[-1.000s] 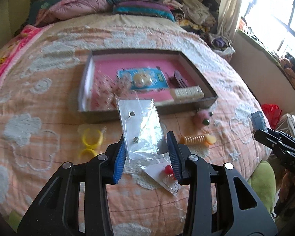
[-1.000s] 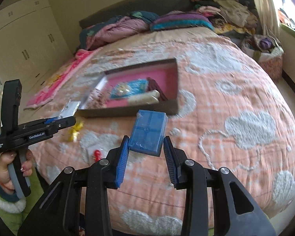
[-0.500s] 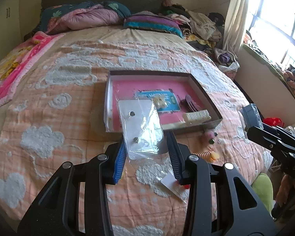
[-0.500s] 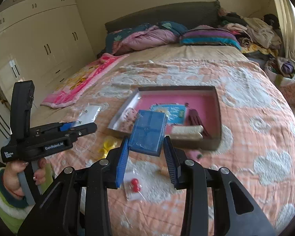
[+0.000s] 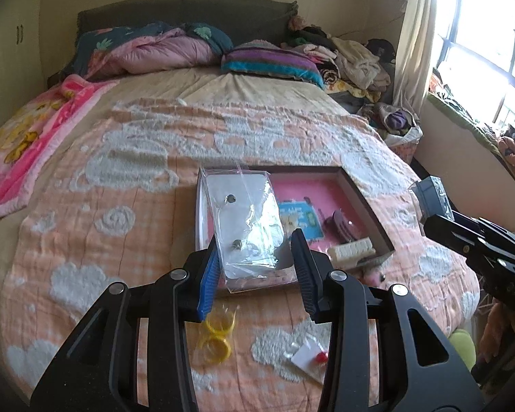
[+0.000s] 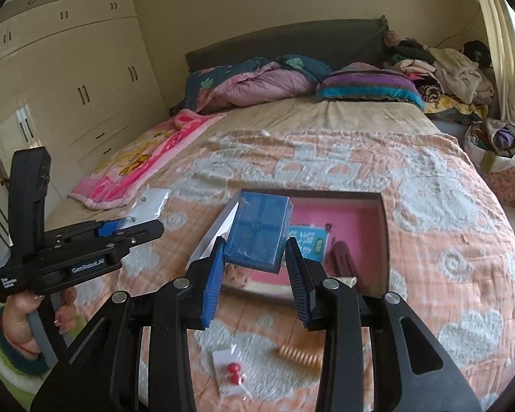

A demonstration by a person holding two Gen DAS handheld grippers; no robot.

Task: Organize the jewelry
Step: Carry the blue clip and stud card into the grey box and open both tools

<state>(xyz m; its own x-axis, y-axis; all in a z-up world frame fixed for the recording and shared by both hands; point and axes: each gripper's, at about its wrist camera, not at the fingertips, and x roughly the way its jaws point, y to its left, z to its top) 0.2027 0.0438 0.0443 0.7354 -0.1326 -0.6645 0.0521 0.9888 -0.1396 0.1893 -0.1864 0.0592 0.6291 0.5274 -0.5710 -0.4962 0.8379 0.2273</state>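
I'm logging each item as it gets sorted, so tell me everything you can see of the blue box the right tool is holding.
The blue box is a flat, rectangular case of translucent blue plastic, with a cross-shaped divider faintly visible through its lid. It looks closed. The right tool pinches its near end between both blue pads, holding it in the air, tilted up and away, in front of the pink-lined tray. Nothing else touches it. Its contents cannot be made out.

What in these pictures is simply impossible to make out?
- Left wrist view: the tray's near-left part, hidden behind the held clear packet.
- Right wrist view: the tray's left interior, covered by the held blue box.
- Both views: the print on the blue card, too small.
- Right wrist view: the person, cut off beyond hand and sleeve.
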